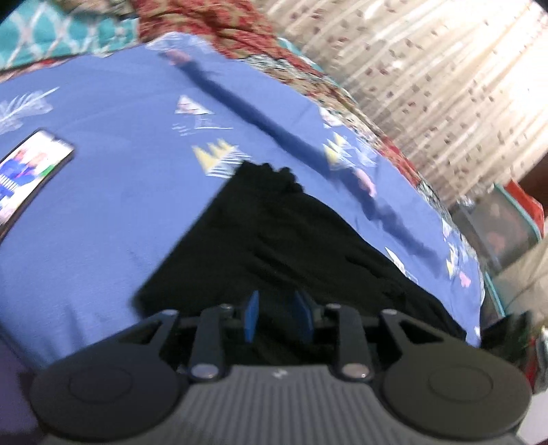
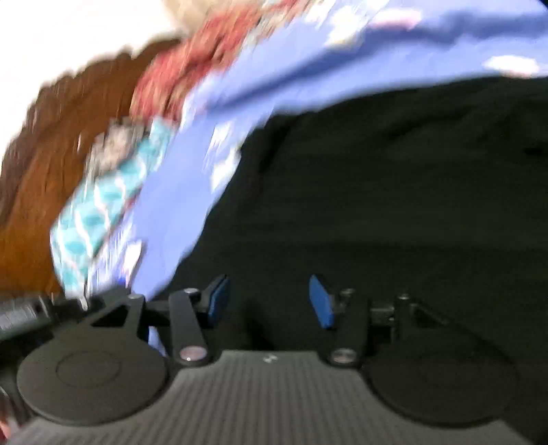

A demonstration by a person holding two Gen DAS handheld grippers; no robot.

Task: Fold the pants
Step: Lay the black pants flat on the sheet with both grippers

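Black pants (image 1: 274, 232) lie folded into a rough rectangle on a blue printed bedsheet (image 1: 120, 205). My left gripper (image 1: 277, 318) hovers over their near edge, its blue pads a narrow gap apart with only dark cloth seen behind the gap. In the blurred right wrist view the pants (image 2: 394, 205) fill the right half. My right gripper (image 2: 270, 297) stands open and wide above them, nothing between its pads. The sheet (image 2: 178, 212) shows to its left.
A phone (image 1: 27, 174) with a lit screen lies on the sheet at the left. A red patterned blanket (image 1: 239, 27) bunches at the far edge, before a pale curtain (image 1: 428, 68). A box (image 1: 496, 226) stands off the bed's right side. Brown wood (image 2: 41, 171) lies beyond the sheet.
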